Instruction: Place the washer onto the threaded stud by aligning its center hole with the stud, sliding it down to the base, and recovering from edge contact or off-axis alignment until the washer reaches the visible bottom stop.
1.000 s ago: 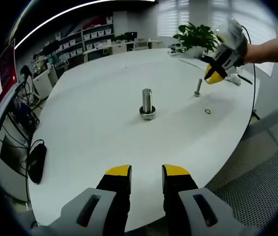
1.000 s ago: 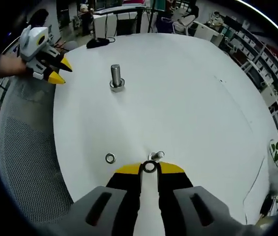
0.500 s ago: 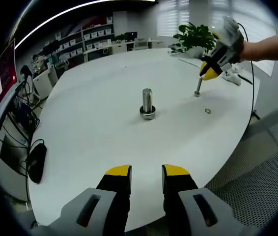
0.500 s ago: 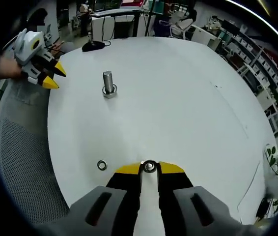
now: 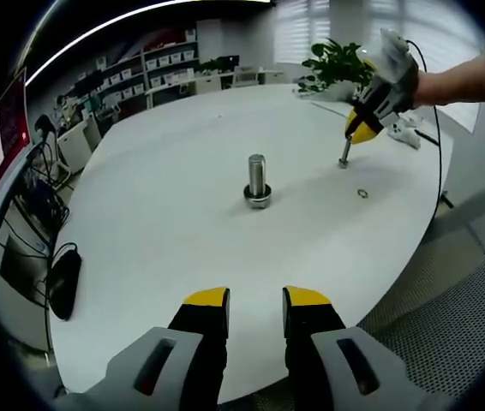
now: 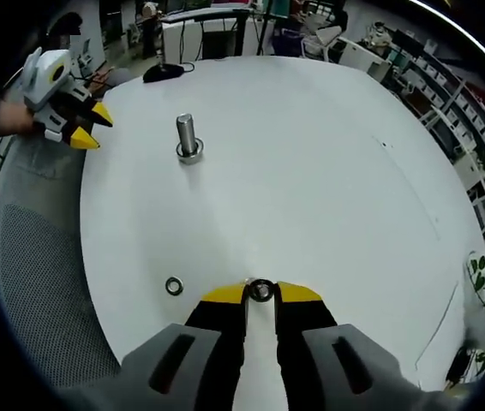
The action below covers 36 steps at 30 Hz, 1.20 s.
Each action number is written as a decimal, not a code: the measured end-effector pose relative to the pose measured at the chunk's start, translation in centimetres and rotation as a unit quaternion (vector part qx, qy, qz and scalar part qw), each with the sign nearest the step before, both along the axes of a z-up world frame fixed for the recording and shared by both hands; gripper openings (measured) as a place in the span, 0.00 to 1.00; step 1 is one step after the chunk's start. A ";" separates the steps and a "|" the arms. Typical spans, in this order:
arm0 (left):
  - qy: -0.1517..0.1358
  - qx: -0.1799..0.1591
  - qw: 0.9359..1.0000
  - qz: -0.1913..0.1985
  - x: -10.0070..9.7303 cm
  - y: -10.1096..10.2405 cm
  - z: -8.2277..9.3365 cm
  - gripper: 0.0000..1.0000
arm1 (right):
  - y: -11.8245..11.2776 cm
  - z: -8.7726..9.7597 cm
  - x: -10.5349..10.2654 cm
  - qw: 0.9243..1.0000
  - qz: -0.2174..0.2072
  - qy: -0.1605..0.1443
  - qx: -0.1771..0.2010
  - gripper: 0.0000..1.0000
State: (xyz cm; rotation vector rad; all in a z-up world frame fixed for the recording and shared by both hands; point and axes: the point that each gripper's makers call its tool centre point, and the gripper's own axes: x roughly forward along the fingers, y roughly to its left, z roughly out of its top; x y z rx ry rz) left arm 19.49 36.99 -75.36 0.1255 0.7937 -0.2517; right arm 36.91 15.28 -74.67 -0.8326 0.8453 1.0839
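Between the yellow tips of my right gripper (image 6: 261, 293) sits a small metal washer (image 6: 261, 290), and the jaws are shut on it. In the left gripper view that right gripper (image 5: 356, 134) sits at the top of a thin threaded stud (image 5: 344, 155) that stands upright on the white table (image 5: 165, 240). Another washer (image 5: 362, 193) (image 6: 174, 285) lies flat on the table close to that stud. A thicker stud (image 5: 257, 176) (image 6: 187, 137) rises mid-table with a ring at its base. My left gripper (image 5: 256, 300) (image 6: 84, 130) hangs open over the table's near edge, holding nothing.
A black mouse (image 5: 62, 282) lies at the table's left edge. A mesh chair (image 5: 452, 317) (image 6: 37, 282) stands beside the table. A potted plant (image 5: 341, 62) is at the far side, and shelves (image 5: 152, 73) line the back wall.
My right gripper has travelled with the washer down and across to the top of the thin stud. The left gripper has stayed still.
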 end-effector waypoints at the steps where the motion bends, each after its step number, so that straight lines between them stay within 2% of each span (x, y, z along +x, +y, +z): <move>1: -0.001 0.000 1.000 -0.001 0.0 0.0 0.0 0.23 | 0.0 -0.2 0.1 1.000 0.001 0.000 -0.002 0.14; 15: 0.002 -0.001 1.000 -0.003 0.0 -0.1 -0.1 0.22 | 0.4 -2.3 0.4 0.999 0.012 0.025 -0.023 0.14; 27: 0.003 -0.002 1.000 -0.003 0.0 -0.2 0.0 0.22 | 0.1 -4.1 0.3 0.998 0.005 0.054 -0.034 0.15; 36: 0.002 -0.002 1.000 -0.004 0.0 -0.2 -0.1 0.22 | 0.2 -4.3 0.4 0.998 -0.002 0.058 -0.033 0.16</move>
